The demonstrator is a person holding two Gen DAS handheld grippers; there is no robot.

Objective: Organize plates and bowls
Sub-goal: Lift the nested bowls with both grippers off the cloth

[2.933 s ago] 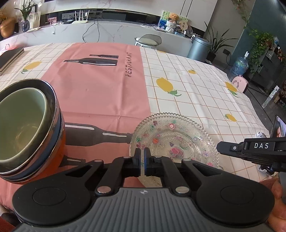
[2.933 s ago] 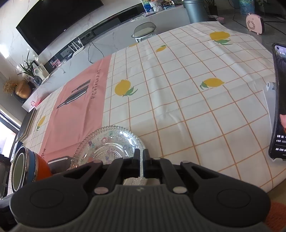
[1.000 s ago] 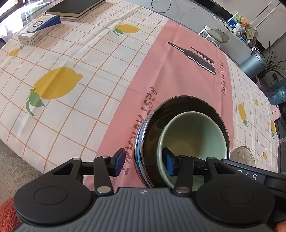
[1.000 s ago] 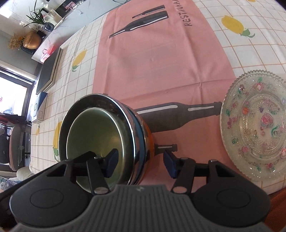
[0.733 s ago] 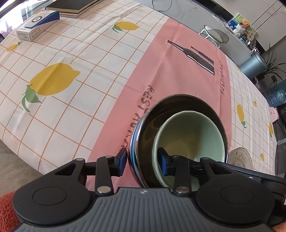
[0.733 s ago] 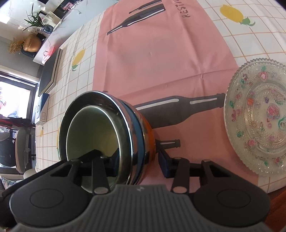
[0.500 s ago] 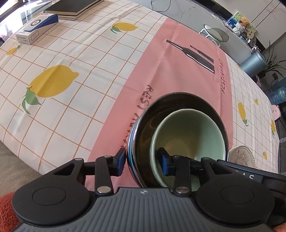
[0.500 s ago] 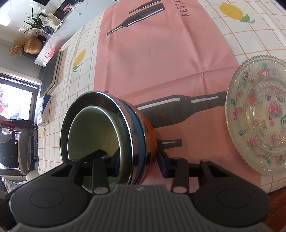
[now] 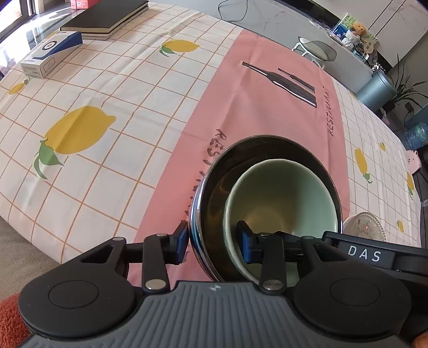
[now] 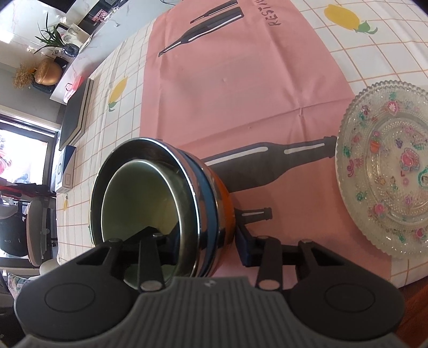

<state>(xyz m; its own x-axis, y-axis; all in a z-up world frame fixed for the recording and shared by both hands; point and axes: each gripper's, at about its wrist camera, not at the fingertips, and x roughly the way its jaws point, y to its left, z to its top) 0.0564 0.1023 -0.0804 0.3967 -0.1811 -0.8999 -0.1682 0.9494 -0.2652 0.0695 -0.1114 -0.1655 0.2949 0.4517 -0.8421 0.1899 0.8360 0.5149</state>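
Nested bowls (image 9: 270, 187) standing on pink strip of tablecloth (image 9: 112, 88), green bowl (image 9: 283, 198) innermost. Left gripper (image 9: 212, 241) clamped on stack's rim, one pad outside, one inside green bowl; jaws just closed in. Right gripper (image 10: 207, 247) likewise clenched across opposite rim of stack (image 10: 160, 198), jaws just narrowed. Glass plate (image 10: 385, 166) lying flat, well apart to the right.

Worktop covered by a checked lemon-print tablecloth (image 9: 112, 88) with a pink centre panel. At its far corner: a black notebook (image 9: 107, 17); just beside it, a blue-and-white box (image 9: 49, 55). Beyond: a grey bin (image 9: 375, 89), a stool (image 9: 317, 52).
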